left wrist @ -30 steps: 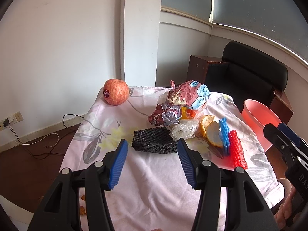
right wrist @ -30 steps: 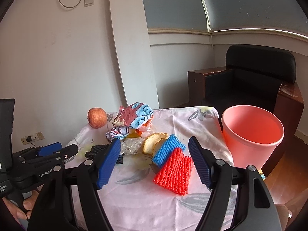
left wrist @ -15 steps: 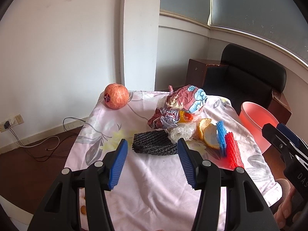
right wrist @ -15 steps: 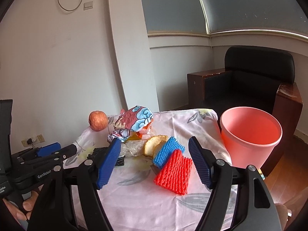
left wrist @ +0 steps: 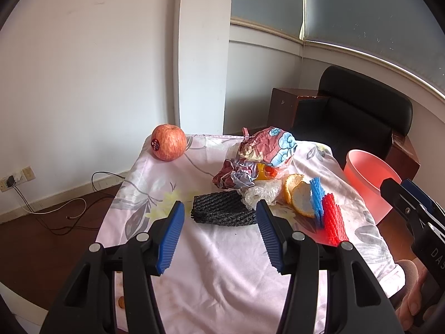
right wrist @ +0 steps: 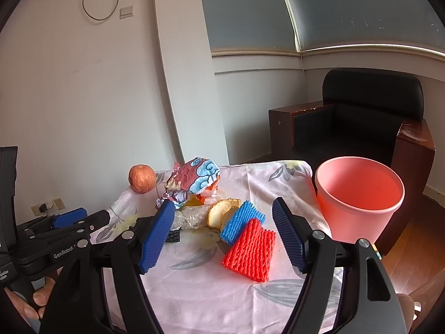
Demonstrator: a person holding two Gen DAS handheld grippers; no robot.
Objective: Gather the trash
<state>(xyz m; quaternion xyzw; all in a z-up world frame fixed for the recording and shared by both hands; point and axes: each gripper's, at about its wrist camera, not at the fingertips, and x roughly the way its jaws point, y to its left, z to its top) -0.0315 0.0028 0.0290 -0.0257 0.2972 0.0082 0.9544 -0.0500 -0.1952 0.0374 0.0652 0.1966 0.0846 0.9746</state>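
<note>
Both wrist views face the far wall from above the worktop's [left wrist: 222, 272] near edge; both show the same worktop [right wrist: 194, 292].

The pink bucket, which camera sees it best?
The right wrist view. There the pink bucket shows whole, open mouth and inside, standing beside the table. The left wrist view catches only part of the bucket, with the right gripper crossing in front of it.

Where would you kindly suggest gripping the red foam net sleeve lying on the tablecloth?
Probably across the narrow width of the red foam net sleeve, coming from above with the open right gripper. It lies flat, its near half clear, its far end touching the blue foam net sleeve.
</note>
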